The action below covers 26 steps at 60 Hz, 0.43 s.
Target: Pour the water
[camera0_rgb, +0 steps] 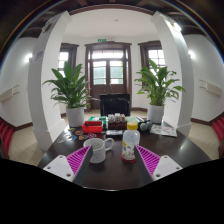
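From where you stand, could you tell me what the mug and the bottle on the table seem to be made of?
The mug looks like glazed ceramic: opaque white, with a thick handle. The bottle seems to be clear plastic, with a yellow label and white cap. Both stand on the dark table, probably polished wood, just ahead of the open tongs.

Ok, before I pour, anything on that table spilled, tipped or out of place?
Nothing stands out. The white ceramic mug and the yellow-capped clear plastic bottle both stand upright on the dark round table, just ahead of the open gripper. No spill shows.
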### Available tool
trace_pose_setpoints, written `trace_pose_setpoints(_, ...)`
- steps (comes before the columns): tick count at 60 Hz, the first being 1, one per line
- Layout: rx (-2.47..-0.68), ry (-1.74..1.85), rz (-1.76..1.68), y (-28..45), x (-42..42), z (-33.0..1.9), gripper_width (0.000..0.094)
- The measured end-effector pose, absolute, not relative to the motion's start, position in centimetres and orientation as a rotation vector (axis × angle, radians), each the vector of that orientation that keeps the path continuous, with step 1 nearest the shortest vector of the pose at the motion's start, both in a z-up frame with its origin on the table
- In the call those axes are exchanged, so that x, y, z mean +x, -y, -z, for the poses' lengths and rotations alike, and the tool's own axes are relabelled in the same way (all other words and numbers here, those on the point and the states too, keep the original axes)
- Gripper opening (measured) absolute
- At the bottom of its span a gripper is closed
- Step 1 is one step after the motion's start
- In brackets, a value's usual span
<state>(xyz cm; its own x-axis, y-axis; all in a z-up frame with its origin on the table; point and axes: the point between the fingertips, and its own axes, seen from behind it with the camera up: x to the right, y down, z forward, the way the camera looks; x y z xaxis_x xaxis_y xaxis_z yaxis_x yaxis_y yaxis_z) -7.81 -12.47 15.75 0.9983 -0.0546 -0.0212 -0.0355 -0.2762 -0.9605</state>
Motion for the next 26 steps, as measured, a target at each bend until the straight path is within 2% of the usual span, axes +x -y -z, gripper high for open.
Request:
trace_pose_setpoints(13,-1.866,-0.046,0.04,13.2,-7.9,-16.0,0.0847)
trace_pose_setpoints(26,-1.91,-0.058,0.046,13.7,-7.4,-14.1,0.0852)
